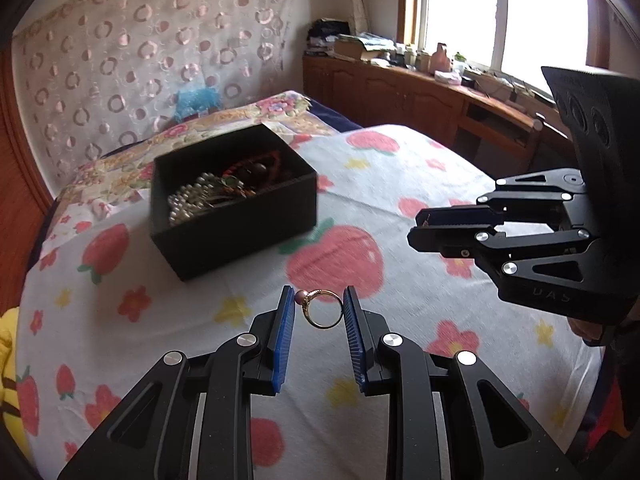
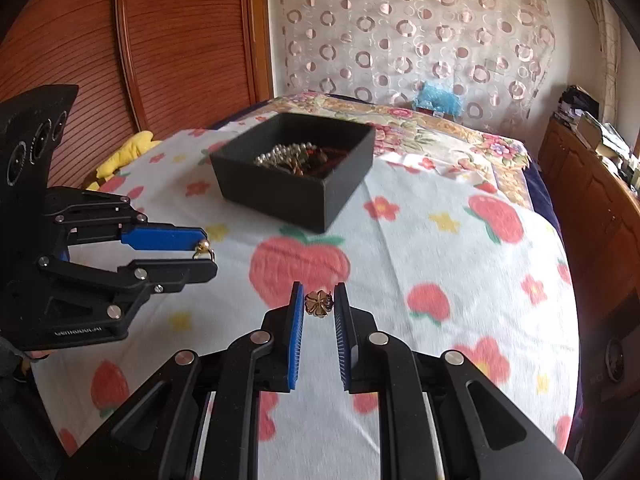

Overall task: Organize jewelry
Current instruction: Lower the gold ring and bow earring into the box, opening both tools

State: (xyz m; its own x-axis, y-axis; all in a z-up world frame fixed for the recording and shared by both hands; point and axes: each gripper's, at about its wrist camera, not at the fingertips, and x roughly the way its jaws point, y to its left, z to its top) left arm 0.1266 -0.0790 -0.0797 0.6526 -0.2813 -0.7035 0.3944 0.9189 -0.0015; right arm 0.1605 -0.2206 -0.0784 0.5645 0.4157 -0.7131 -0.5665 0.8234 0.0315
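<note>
Currently left gripper [image 1: 319, 306] clamped on gold ring [image 1: 323, 309], right gripper [image 2: 319, 304] clamped on gold flower piece [image 2: 318, 304]. Both held above the strawberry bedspread [image 1: 400, 184], nearer the camera than black box [image 1: 236, 224] holding beads and chains.

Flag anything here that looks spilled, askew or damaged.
Nothing stands out. The black box sits flat on the strawberry-print sheet, its jewelry heaped inside, none spilled. The left gripper holds a gold ring; the right gripper holds a gold flower-shaped piece. Both look intact.
</note>
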